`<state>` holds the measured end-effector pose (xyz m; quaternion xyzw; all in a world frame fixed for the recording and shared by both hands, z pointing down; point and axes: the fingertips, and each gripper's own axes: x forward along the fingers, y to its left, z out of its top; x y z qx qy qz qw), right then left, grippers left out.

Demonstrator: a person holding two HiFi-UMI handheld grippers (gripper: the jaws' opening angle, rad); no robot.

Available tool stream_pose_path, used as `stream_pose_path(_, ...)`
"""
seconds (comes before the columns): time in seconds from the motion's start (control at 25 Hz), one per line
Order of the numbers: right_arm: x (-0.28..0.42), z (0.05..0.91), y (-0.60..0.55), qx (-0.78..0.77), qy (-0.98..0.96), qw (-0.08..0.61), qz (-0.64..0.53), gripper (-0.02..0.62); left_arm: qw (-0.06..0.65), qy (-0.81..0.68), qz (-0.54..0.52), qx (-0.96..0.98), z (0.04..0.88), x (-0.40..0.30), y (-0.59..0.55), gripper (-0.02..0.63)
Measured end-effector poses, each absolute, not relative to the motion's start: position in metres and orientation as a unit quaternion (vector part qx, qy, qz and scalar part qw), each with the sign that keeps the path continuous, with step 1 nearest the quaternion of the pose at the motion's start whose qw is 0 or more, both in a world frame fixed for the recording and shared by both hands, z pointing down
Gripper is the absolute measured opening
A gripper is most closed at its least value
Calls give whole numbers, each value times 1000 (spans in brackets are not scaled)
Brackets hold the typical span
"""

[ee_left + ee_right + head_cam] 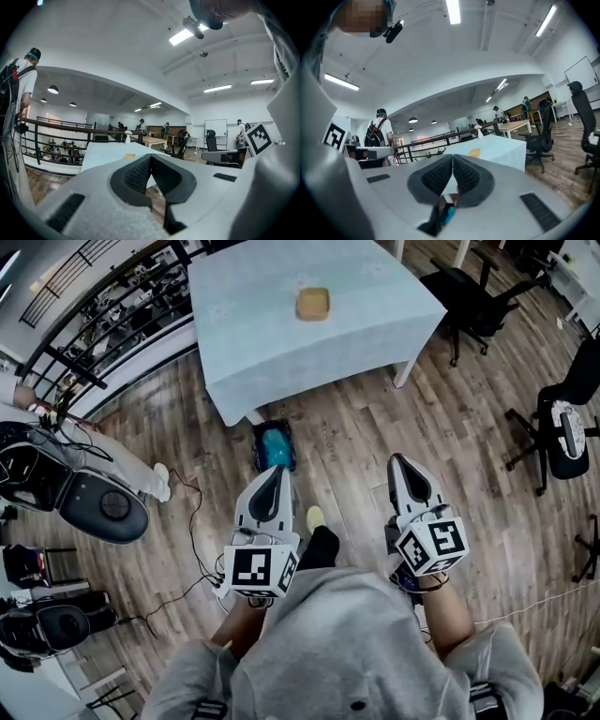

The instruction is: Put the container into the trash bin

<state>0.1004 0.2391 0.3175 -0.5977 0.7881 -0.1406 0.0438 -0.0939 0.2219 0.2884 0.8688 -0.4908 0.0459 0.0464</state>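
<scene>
Wood floor [366,442]: carries all items noted below.

Surface [272,343]: pale blue cover, standing ahead of the person, well apart from both grippers.

Office chairs [473,298]: two seen right of the surface.

Bin [275,447]: blue liner, on the floor just beside the near corner of the surface, between the surface and the left gripper.

Left gripper [274,472]: held roughly level, aimed at the surface; jaws pressed together, nothing between them.

Right gripper [400,461]: alongside the left, same aim; jaws pressed together, nothing held.

Container [312,304]: tan, square, resting on the surface toward its far side, untouched.
</scene>
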Motion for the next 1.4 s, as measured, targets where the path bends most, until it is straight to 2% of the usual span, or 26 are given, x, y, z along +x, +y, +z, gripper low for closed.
stream_pose_path(0.84, 68, 310, 123, -600, 789, 23, -129, 26, 58, -479, 39, 875, 286, -128, 112, 17)
stream_pose_path(1.4, 63, 316, 94, -630, 768, 11, -114, 26, 68, -469, 35, 880, 301, -151, 74, 17)
